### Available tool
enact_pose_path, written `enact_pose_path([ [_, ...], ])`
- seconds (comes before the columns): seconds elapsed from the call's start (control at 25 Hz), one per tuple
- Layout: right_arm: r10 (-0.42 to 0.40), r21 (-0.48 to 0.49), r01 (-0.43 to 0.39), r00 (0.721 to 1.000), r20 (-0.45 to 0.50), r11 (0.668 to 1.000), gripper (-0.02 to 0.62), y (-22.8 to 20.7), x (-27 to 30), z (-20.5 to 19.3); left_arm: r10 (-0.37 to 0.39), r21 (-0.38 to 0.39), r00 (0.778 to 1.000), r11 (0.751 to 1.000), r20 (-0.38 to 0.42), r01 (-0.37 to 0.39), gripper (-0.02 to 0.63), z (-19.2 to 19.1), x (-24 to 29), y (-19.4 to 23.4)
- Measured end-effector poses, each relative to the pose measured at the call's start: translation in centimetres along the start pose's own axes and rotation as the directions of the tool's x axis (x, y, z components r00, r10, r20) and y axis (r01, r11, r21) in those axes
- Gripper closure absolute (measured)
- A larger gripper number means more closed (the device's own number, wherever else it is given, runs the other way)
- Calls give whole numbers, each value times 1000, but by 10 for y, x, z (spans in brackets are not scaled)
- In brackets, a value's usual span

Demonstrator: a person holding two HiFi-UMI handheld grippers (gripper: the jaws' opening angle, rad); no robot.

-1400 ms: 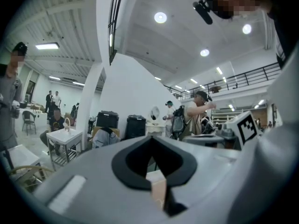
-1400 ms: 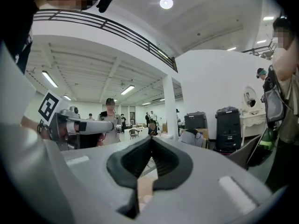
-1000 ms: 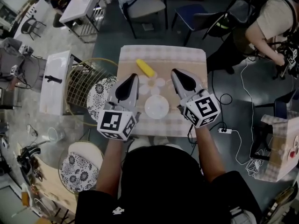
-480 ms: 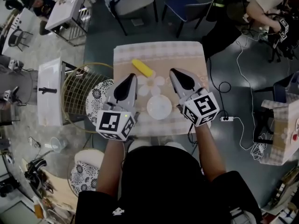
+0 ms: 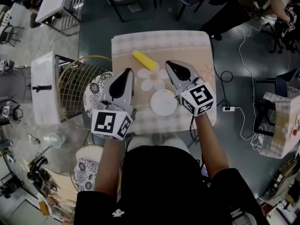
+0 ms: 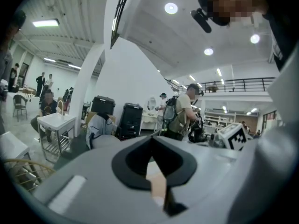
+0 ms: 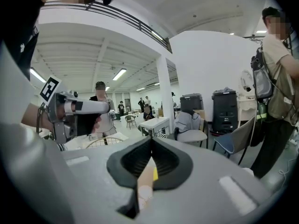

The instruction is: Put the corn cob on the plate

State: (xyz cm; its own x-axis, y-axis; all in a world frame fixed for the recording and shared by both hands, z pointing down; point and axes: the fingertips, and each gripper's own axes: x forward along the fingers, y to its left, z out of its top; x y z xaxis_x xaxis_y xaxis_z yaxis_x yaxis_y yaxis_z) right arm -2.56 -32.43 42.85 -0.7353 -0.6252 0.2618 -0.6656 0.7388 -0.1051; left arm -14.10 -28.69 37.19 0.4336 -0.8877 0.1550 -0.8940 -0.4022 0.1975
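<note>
- Head view: the corn cob (image 5: 144, 60) lies on the table (image 5: 187, 39), beyond the plate (image 5: 164, 102) and to its left. It is well apart from the plate, so the transfer is not yet done.
- Head view: the left gripper (image 5: 127, 72) hangs left of the plate, near the table's left edge. The right gripper (image 5: 169, 63) points past the plate's far right side, with its marker cube overlapping the plate's right rim in the picture. Neither touches the cob.
- Head view, materials: the cob is a short, rounded yellow cylinder. The plate is white, round, shallow and glossy. The cloth is checked beige, with a pale flower print (image 5: 153, 78) between plate and cob.
- Left gripper view: the jaws are pressed together tip to tip with nothing between them. Only a sliver of beige cloth shows below the seam.
- Right gripper view: the jaws meet likewise and hold nothing. A yellow sliver below the seam is probably the cob, but it is too small to confirm.
- Risk: both claws are closed. An approach without opening first would shove the cob, and it could roll off the table's far side.
- Risk: an off-centre pinch on the rounded cob may squirt it out.
- Risk: the right gripper sits close to the plate. A careless sweep could slide the plate along the cloth.
</note>
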Motion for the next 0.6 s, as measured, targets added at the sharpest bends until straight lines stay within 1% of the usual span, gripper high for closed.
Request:
enact_pose_path([
  [0.16,0,-2,-1,1000,-30,1000,594,-2,25,-21,21,-14,1000,1000,-13,-22,600,-7,-2,13],
  [0.4,21,-5,-22,993,-116,1000,594,-7,70,-65,35,-19,998,999,-46,-36,600,-20,-1,27],
  [0.6,54,17,-52,977,-205,999,564,-5,110,-110,58,-23,996,998,-72,-60,600,-31,-6,39],
])
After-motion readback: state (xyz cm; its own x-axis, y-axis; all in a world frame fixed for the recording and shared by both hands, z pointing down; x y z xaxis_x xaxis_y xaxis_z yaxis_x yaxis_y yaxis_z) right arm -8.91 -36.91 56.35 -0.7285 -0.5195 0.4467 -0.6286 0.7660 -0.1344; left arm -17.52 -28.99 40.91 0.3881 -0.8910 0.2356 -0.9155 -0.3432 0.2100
